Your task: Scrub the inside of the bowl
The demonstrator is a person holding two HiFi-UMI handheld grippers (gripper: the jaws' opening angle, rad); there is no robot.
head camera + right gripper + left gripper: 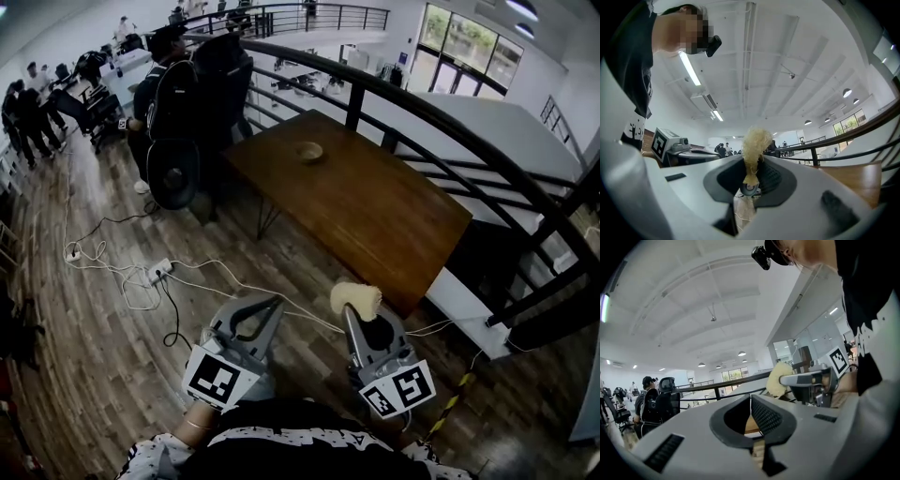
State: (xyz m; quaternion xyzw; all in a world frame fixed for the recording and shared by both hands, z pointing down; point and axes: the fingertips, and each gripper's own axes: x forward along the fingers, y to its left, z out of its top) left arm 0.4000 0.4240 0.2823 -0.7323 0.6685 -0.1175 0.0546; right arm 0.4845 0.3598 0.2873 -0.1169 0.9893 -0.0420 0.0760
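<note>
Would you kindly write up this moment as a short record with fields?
left tool: shut, nothing between its jaws
right tool: shut on a pale fluffy scrubber
bowl: on the wooden table, near its far end, untouched
tools' position: both over the floor, short of the table's near edge
task stage: scrubbing not yet begun

- Left gripper point(277, 302), right gripper point(351, 313): pale grey moulded bodies, black ribbed jaw pads.
- Left marker cube point(222, 379), right marker cube point(398, 389): white faces, black square patterns.
- Black top point(281, 450); white sleeve point(142, 461), black-flecked.
- Thin bracelet point(195, 426), left wrist.
- Black head camera point(762, 256).
</note>
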